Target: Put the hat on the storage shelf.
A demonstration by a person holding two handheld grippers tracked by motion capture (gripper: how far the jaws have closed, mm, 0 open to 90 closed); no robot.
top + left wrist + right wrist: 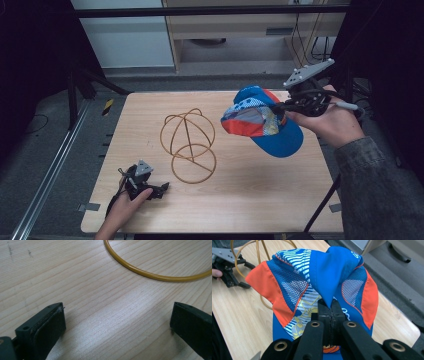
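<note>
Cap [262,122] hangs above the bench [270,200] in our right tongs [280,106], beside the wire stand [188,145]; our left tongs [117,322] gape empty near its ring; clamped on pinched fabric, we should carry the crown squarely over the frame.

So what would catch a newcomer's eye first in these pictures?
The bright blue and orange cap, pinched at its crown by the right hand-held gripper and held above the table's right side. Next, the yellow wire stand at the table's middle, with the left hand-held gripper open beside it.
</note>
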